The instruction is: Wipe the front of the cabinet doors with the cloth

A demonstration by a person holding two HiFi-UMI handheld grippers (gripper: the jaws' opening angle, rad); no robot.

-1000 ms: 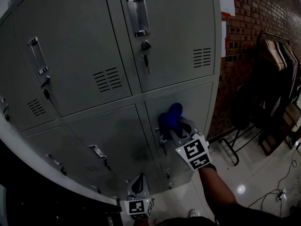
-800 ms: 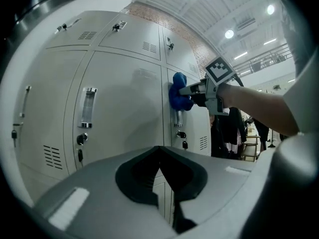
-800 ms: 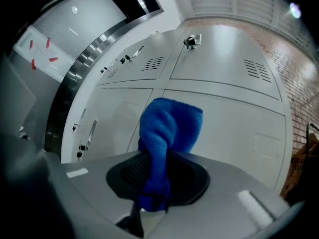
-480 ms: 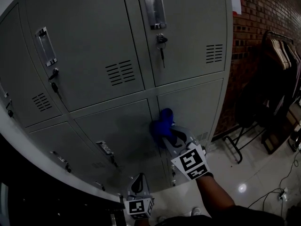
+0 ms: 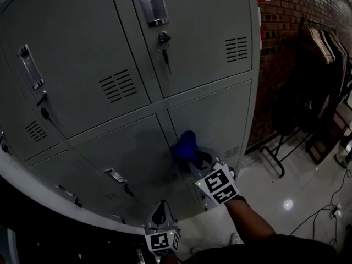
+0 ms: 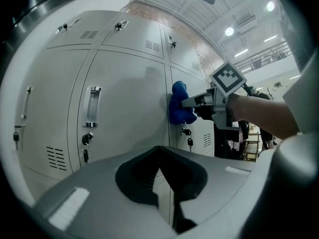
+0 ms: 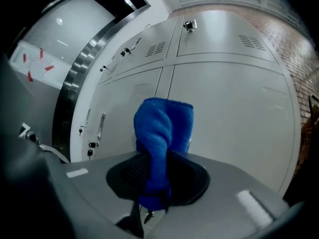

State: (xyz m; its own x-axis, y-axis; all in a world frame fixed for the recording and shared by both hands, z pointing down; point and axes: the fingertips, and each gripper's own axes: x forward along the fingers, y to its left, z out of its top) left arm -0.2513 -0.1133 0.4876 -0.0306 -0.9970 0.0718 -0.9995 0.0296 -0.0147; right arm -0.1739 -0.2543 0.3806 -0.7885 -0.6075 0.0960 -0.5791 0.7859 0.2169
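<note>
1. Left tool [image 5: 160,209]: you hold it low, off the cabinet, jaws clenched together with nothing between them. It sits much as it did a second ago. Its rear is cut off by the bottom edge of the head view.
2. Cabinet doors [image 5: 126,147]: grey metal, in two rows, each with a vent and a lock. The lower left door is in shadow, and marks on it are hard to make out. The top handle [image 5: 152,3] is cut off by the upper edge.
3. Cloth [image 5: 184,146]: blue and bunched, pressed to the lower right door at its left edge, just beside the seam. A second ago it lay further right on that door.
4. Right tool [image 5: 193,157]: its jaws are clamped on the cloth's lower end, and it has shifted left with the cloth. It hides the door's lock behind it.
5. Brick wall [image 5: 286,21]: beside the cabinet's right flank.
6. Clothes rack [image 5: 324,48]: stands far right. The garments are dark and indistinct.
</note>
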